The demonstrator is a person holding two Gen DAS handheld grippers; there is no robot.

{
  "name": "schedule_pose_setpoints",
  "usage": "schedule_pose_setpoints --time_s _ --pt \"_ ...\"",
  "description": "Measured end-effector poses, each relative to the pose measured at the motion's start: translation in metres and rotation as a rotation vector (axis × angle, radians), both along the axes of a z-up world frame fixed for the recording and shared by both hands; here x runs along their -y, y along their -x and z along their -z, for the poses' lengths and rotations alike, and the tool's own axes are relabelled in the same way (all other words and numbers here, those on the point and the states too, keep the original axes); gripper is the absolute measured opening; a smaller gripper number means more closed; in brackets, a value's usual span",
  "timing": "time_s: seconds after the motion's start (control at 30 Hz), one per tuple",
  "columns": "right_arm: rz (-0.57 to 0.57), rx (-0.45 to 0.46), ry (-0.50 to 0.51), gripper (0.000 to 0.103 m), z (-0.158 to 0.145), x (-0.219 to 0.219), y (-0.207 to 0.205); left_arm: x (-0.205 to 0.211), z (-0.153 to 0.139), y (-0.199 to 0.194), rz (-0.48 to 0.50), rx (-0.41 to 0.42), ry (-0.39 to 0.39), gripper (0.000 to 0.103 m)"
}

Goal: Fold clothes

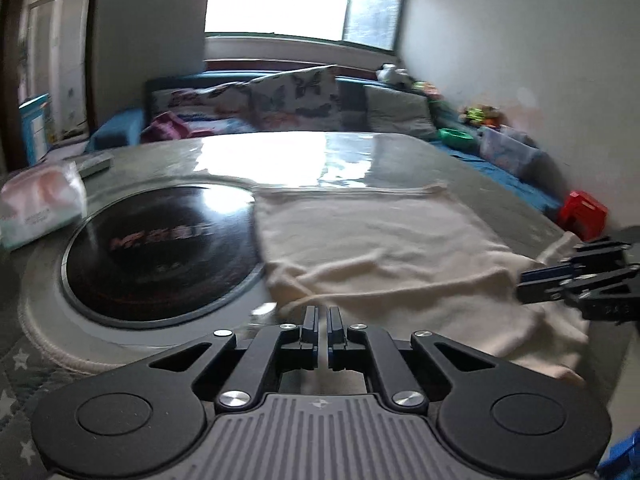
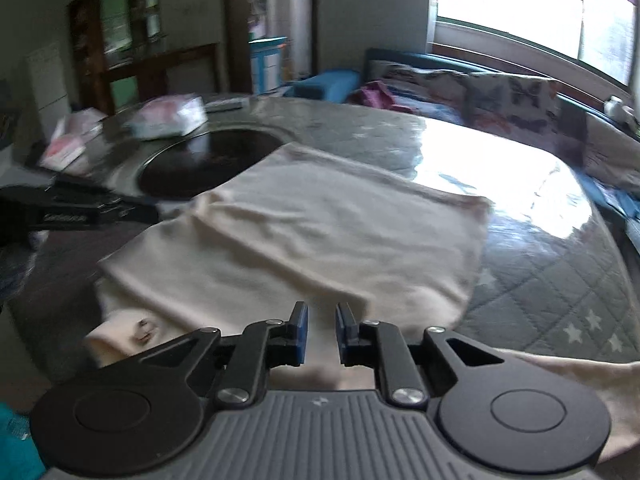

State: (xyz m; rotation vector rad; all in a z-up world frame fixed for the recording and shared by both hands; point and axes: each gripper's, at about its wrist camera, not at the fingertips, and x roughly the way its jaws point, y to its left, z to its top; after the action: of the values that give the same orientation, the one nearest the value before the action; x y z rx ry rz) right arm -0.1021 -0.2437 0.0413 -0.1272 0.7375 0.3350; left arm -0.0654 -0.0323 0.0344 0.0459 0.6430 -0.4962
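Note:
A cream garment [image 1: 372,248] lies spread on the round table, partly folded, its left edge beside the black hotplate; it also shows in the right wrist view [image 2: 312,236]. My left gripper [image 1: 322,312] is shut at the garment's near edge, and I cannot tell whether cloth is pinched. My right gripper [image 2: 322,312] is slightly open over the garment's near hem, with cloth below it. The right gripper also shows at the right edge of the left wrist view [image 1: 532,284]. The left gripper shows at the left of the right wrist view [image 2: 132,210].
A black round hotplate [image 1: 160,256] is set in the table's middle. A tissue pack [image 1: 40,208] and a grey flat item [image 1: 94,164] lie at the table's far left. A sofa with cushions [image 1: 296,100] stands behind. A red box [image 1: 584,214] sits to the right.

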Motion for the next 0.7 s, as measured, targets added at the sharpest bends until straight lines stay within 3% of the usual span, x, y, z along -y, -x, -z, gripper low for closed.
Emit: schedule_pose_setpoints --time_s 0.2,0.33,0.7 --pt "-0.03 -0.041 0.011 0.014 0.014 -0.01 0.011 0.016 0.013 0.006 0.059 -0.035 -0.036 0.005" --pt "0.027 -0.02 -0.055 0.016 0.002 0.009 0.025 0.017 0.009 0.008 0.069 -0.023 -0.044 0.007" --pt "0.508 0.034 -0.037 0.019 0.006 0.13 0.046 0.059 -0.007 0.005 0.159 0.008 -0.012 0.011"
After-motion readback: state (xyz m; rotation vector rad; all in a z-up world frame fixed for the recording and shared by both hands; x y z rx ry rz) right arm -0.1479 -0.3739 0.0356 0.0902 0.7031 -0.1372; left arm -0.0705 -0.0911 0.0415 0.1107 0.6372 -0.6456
